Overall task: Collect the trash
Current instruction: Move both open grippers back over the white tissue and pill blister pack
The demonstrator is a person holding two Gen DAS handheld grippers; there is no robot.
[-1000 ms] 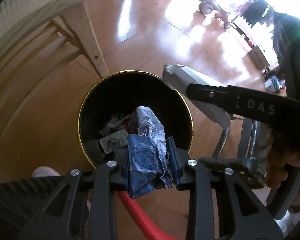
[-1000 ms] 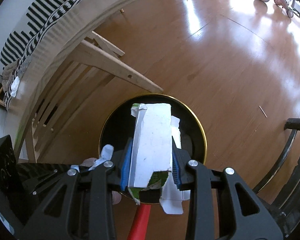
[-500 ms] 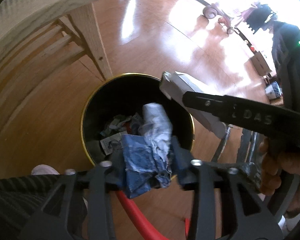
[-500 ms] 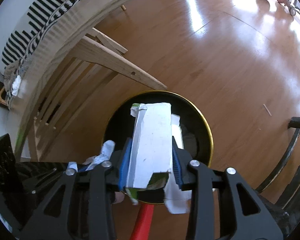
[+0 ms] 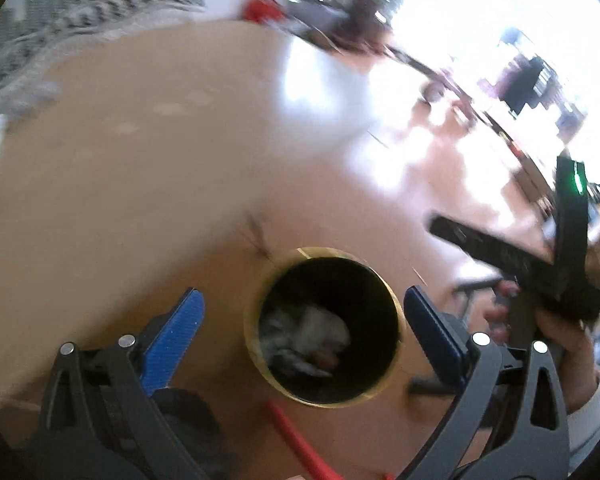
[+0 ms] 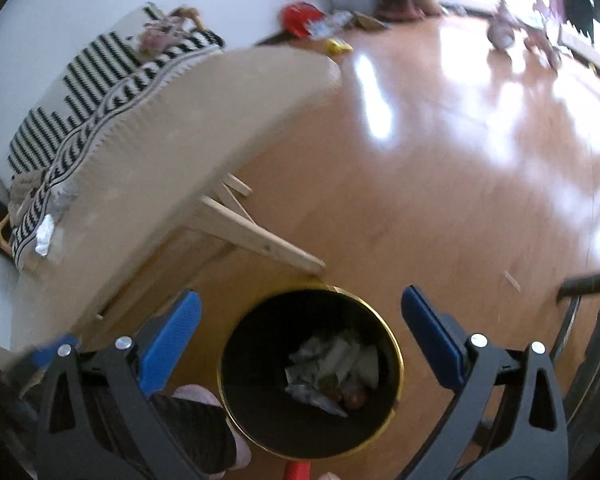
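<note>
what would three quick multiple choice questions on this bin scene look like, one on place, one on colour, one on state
1. Where does the crumpled trash lie?
A in the bin
B on the sofa
C on the floor

2. What colour is the bin's rim?
A red
B gold
C white

3. How is the right gripper?
A shut on paper
B shut, empty
C open, empty

Answers:
1 A, the wads sit at the bin's bottom.
2 B, a gold ring edges the black wall.
3 C, its blue pads stand wide apart, nothing between them.
</note>
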